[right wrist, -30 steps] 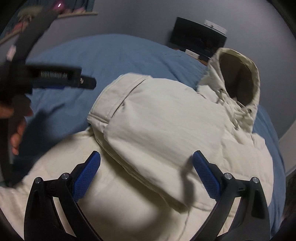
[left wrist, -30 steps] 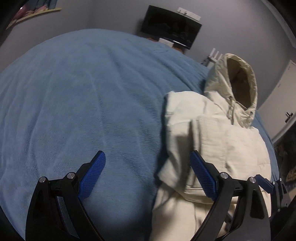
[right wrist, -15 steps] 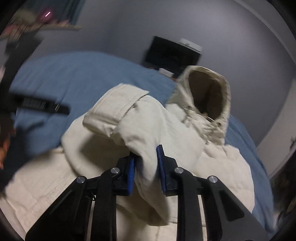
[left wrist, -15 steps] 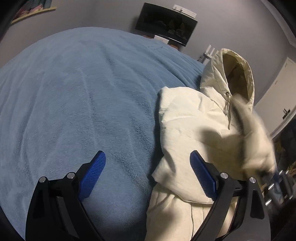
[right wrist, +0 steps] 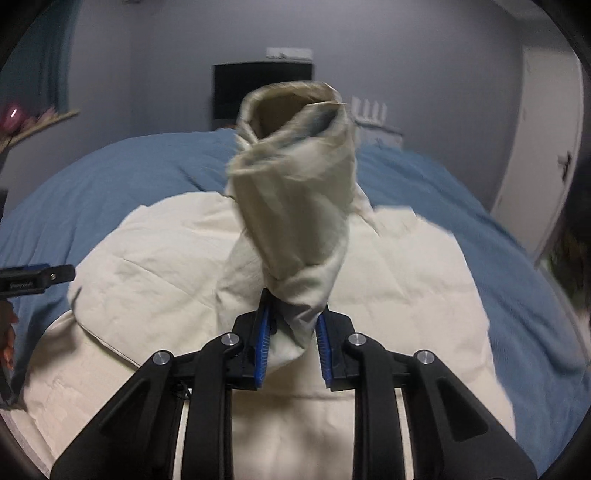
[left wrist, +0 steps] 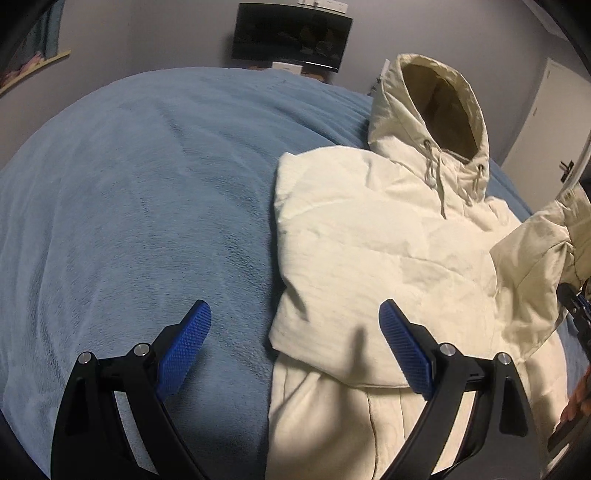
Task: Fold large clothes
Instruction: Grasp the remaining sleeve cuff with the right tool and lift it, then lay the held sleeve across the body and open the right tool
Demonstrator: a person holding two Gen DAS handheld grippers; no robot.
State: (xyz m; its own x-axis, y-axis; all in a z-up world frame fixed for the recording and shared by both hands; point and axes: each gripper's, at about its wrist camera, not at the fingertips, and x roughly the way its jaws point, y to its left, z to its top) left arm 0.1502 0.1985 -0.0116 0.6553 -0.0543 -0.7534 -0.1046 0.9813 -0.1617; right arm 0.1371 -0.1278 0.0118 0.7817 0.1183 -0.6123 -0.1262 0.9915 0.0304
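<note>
A cream hooded jacket (left wrist: 388,240) lies on a blue blanket (left wrist: 129,184), its hood (left wrist: 439,99) standing up at the far end. My left gripper (left wrist: 293,314) hovers open over the jacket's left edge, one finger above the blanket and one above the fabric, holding nothing. My right gripper (right wrist: 293,306) is shut on the jacket's sleeve (right wrist: 295,206), which rises bunched from between the blue pads above the jacket body (right wrist: 166,258). In the left wrist view the lifted sleeve (left wrist: 532,251) hangs at the far right. The left gripper (right wrist: 33,280) shows at the left edge of the right wrist view.
The blue blanket (right wrist: 461,229) covers the whole bed around the jacket. A dark screen (left wrist: 291,35) hangs on the grey wall beyond the bed. A white door (left wrist: 543,122) stands at the right. A person's hand (left wrist: 578,398) shows at the right edge.
My right gripper went from open over the folded sleeve to shut on it, then lifted it off the jacket's front toward the right. My left gripper stayed open and shifted slightly.
</note>
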